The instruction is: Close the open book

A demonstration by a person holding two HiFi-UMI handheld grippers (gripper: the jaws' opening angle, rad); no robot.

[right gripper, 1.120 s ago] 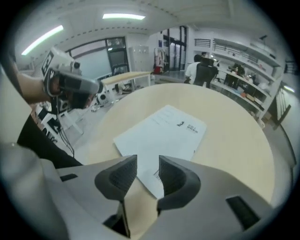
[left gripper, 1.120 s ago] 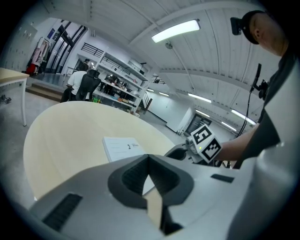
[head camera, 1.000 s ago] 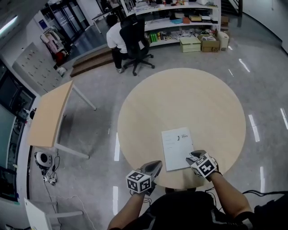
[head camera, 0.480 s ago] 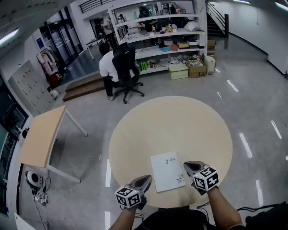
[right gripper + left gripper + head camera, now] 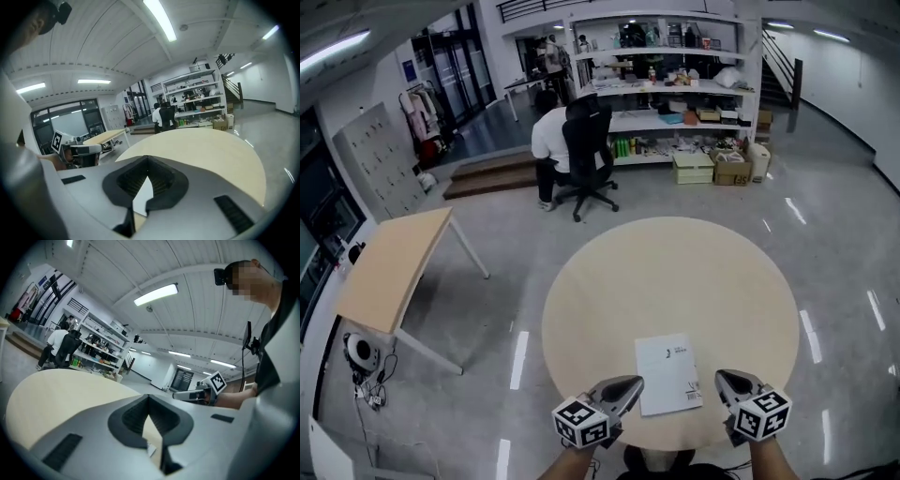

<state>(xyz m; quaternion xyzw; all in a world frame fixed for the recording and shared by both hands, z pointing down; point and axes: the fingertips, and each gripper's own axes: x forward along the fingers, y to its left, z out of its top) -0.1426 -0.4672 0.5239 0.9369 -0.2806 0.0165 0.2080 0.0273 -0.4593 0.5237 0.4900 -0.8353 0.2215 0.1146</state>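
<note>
Book (image 5: 668,386) between left gripper (image 5: 631,382) and right gripper (image 5: 724,376)

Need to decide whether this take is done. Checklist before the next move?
1. Book closed, cover up: ok.
2. Book lying fully on the table, near the front edge: ok.
3. Left gripper shut, nothing between its jaws: ok.
4. Right gripper shut, nothing between its jaws: ok.
5. Both grippers off the book, one on either side of it: ok, as far as the head view shows.
6. Pages flat, none folded under the cover: cannot tell.
</note>
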